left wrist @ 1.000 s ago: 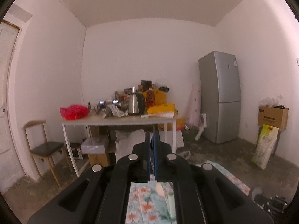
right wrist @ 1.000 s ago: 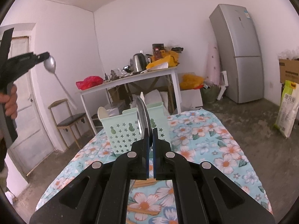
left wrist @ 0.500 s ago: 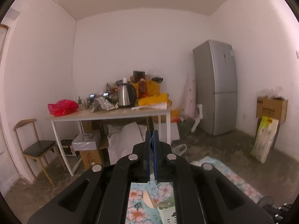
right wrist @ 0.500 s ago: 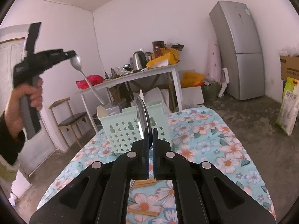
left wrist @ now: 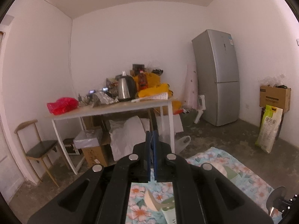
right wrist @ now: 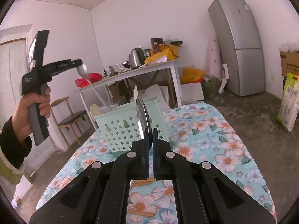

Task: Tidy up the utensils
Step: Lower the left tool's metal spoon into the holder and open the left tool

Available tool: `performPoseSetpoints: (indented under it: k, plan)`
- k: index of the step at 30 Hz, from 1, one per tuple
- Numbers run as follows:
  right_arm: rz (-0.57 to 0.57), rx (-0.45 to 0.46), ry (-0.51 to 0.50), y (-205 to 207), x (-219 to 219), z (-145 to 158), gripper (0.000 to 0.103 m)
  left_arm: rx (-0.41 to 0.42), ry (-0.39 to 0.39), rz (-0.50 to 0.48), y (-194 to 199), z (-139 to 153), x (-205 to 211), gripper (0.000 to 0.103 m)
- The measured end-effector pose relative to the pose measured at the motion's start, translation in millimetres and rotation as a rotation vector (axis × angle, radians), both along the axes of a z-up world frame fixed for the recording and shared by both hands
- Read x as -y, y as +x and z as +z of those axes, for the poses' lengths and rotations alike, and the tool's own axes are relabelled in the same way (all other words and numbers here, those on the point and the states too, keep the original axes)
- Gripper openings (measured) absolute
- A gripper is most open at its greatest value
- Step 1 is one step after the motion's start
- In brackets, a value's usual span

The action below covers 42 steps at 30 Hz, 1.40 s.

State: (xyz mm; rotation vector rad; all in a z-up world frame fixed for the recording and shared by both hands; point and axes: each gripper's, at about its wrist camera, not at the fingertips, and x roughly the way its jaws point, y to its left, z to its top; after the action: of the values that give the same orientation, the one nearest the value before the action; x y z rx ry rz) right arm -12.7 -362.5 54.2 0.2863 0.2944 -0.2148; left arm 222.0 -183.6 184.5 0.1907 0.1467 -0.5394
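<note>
Right-wrist view: right gripper (right wrist: pixel 151 130), matte black plastic w/ blue pads, sits low centre of frame. Its jaws are clamped on a flat, shiny steel utensil (right wrist: pixel 142 115); the rounded, thin metal head stands edge-on above the pads, type unclear. Just behind it is the mint-green plastic basket (right wrist: pixel 121 128), boxy, w/ star and gourd cut-outs in its front wall. It stands on a table covered by a floral cloth (right wrist: pixel 205 130), light blue w/ white and orange flowers. A cream rounded spoon-like head (right wrist: pixel 95 110) pokes up at the basket's left edge. Tan wooden sticks (right wrist: pixel 143 182) lie on the cloth near bottom centre, partly hidden by the gripper body.

Upper left of the same view: the person's hand (right wrist: pixel 30 112), in a dark sleeve w/ fleecy cuff, grips the left gripper (right wrist: pixel 79 63) by its grey handle. Its jaws are closed on the bowl end of a polished steel spoon (right wrist: pixel 83 70); the thin handle slants down-right toward the basket, blurred.

Left-wrist view: blue pads nearly together at centre frame, w/ only a thin edge visible between them. Basket rim (left wrist: pixel 168 204) and cloth show at the bottom.

Bkgd: white table (right wrist: pixel 130 72) piled w/ clutter incl. a steel kettle (right wrist: pixel 137 57), plus a tall grey fridge (right wrist: pixel 237 44).
</note>
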Motion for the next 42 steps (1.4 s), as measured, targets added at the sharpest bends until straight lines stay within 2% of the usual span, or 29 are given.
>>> performPoseSetpoints:
  k: [4,9,14,16,19,22,25,27,29,37,40,42]
  plan:
    - [0.003,0.005,-0.005,0.3,-1.3,0.2,0.001,0.038,-0.014,0.031,-2.9,2.5,-5.4,0.002]
    - [0.005,0.004,-0.015,0.0,-2.0,0.8,0.001,0.021,-0.024,0.042,2.4,-0.4,-5.9,0.002]
    - [0.004,0.005,-0.014,-0.2,-2.2,0.8,0.001,0.019,0.052,0.042,4.8,-19.9,11.0,0.002]
    - [0.005,0.004,-0.014,-0.2,-2.0,0.9,0.001,-0.003,0.079,0.032,6.8,-30.5,17.1,0.002]
    - [0.011,-0.001,-0.009,-1.1,-1.5,0.8,0.001,-0.095,0.088,-0.001,14.9,-47.1,21.8,0.003]
    - [0.017,-0.01,-0.001,-3.2,1.3,0.2,0.001,-0.226,0.049,-0.057,25.2,-63.8,18.2,0.004]
    - [0.024,-0.022,0.01,-5.7,4.6,-0.5,0.001,-0.318,-0.018,-0.098,33.3,-70.1,8.6,0.007]
    - [0.031,-0.03,0.024,-7.5,7.3,-1.0,0.001,-0.37,-0.063,-0.111,37.5,-72.8,2.3,0.014]
    - [0.035,-0.038,0.033,-9.0,8.3,-1.7,0.001,-0.403,-0.099,-0.116,39.3,-74.4,-3.4,0.015]
    - [0.041,-0.044,0.041,-12.6,5.4,1.8,0.001,-0.432,-0.177,-0.117,31.1,-72.4,-31.0,0.015]
    - [0.042,-0.018,0.033,-9.7,8.6,12.7,0.001,-0.428,-0.18,-0.116,19.7,-70.6,-44.1,0.016]
    - [0.043,0.01,0.023,-4.2,13.6,24.8,0.001,-0.423,-0.158,-0.103,9.6,-73.0,-50.2,0.021]
